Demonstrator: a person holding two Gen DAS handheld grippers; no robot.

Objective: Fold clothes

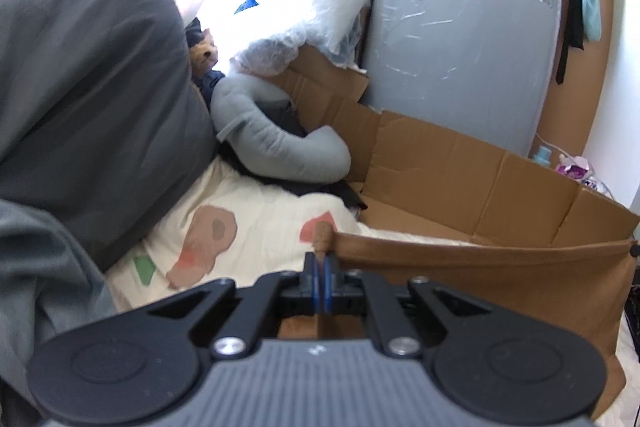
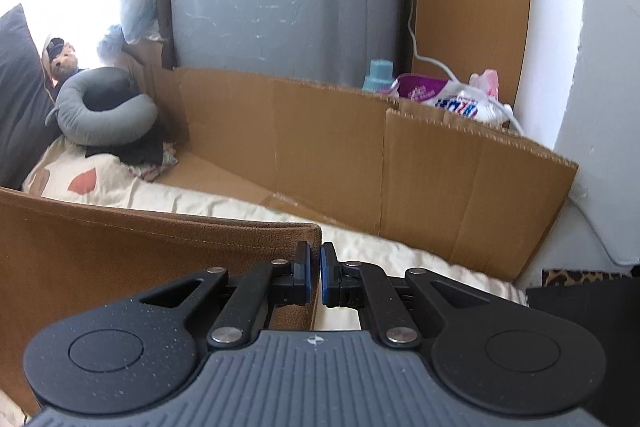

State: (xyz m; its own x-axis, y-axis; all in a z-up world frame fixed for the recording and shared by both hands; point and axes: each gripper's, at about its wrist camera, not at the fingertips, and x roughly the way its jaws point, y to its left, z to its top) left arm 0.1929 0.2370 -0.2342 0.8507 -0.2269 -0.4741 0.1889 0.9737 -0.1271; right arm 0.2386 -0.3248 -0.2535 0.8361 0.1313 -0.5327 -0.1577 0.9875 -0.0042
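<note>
Peeking only rightward: detergent bottle [image 2: 378, 75]

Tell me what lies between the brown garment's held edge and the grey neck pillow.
In both wrist views, only the cream patterned bedsheet lies between the brown garment and the grey neck pillow; dark folded clothes sit under the pillow.

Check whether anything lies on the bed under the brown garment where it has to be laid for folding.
Nothing visible does. The brown garment hangs stretched between the left tool and the right tool, over bare patterned bedding. The grey neck pillow and cardboard lie farther back.
</note>
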